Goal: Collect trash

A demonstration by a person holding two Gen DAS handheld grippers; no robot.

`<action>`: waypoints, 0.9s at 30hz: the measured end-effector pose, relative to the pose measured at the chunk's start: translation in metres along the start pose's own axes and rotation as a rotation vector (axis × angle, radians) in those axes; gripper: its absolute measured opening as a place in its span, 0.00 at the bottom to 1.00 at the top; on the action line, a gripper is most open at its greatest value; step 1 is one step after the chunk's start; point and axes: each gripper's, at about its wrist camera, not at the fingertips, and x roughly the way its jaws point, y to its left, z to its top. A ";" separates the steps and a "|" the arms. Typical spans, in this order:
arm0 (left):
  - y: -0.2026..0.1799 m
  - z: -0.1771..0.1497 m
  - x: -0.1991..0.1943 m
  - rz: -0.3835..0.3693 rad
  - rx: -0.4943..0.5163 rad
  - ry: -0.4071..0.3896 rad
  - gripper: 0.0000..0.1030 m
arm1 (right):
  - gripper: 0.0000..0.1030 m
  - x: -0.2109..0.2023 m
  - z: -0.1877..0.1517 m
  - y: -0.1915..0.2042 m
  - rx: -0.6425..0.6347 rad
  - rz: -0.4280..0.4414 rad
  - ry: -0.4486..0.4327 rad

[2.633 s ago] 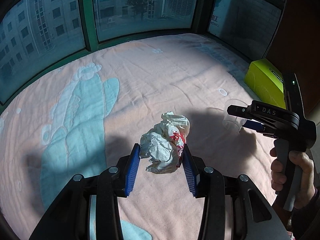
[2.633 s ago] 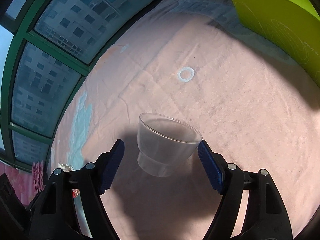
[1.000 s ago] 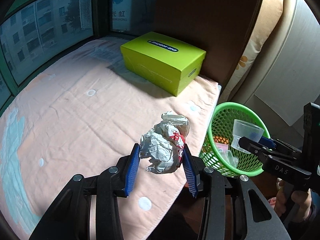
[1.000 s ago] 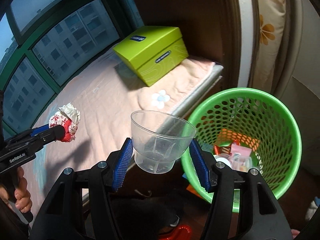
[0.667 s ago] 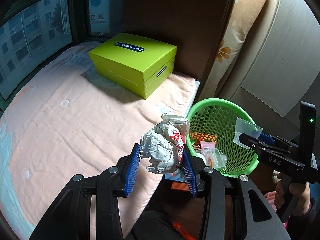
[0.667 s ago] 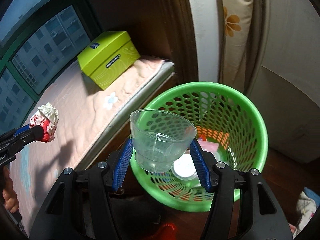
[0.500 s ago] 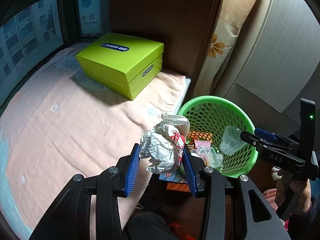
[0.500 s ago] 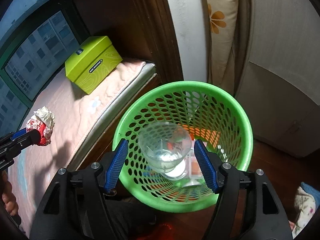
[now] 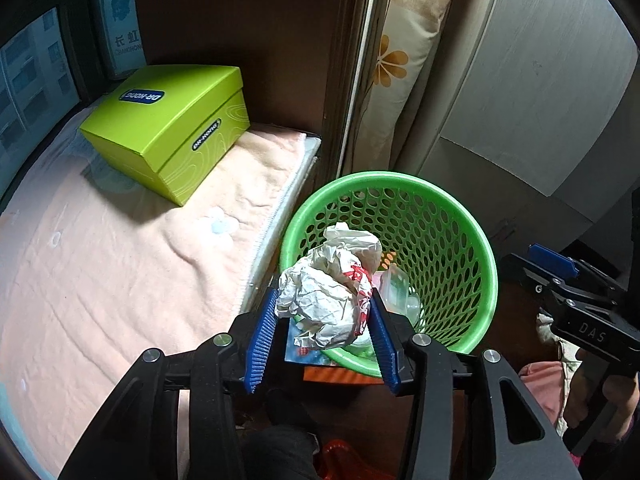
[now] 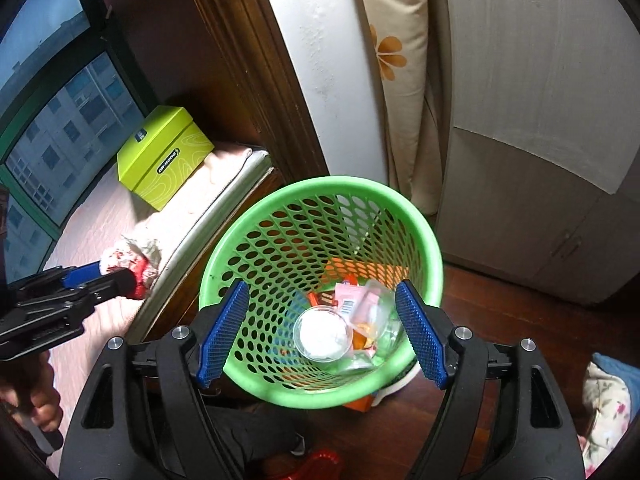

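Left tool (image 9: 324, 324), jaws opening, carries my crumpled paper wrapper (image 9: 328, 280) between its pads, above the near rim of the green mesh wastebasket (image 9: 460, 216). Right tool (image 10: 320, 332), empty and opening, hangs over the basket; I judge release needs only slight forward travel.

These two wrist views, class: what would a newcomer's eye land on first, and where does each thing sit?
The bright green basket on the floor beside the bed catches the eye first, with wrappers and clear plastic cups inside. Next, the crumpled paper ball between the left gripper fingers, above the basket's near rim, as those fingers begin opening. Then the lime-green box on the pink blanket.
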 end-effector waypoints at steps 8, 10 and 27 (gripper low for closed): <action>-0.022 0.002 0.019 -0.010 0.025 0.027 0.58 | 0.74 -0.009 -0.005 -0.007 0.015 0.010 -0.013; -0.024 0.003 0.020 -0.022 0.023 0.024 0.59 | 0.74 -0.010 -0.006 -0.008 0.018 0.015 -0.013; 0.028 -0.019 -0.031 0.085 -0.057 -0.051 0.75 | 0.77 -0.018 -0.021 0.036 -0.032 0.079 -0.010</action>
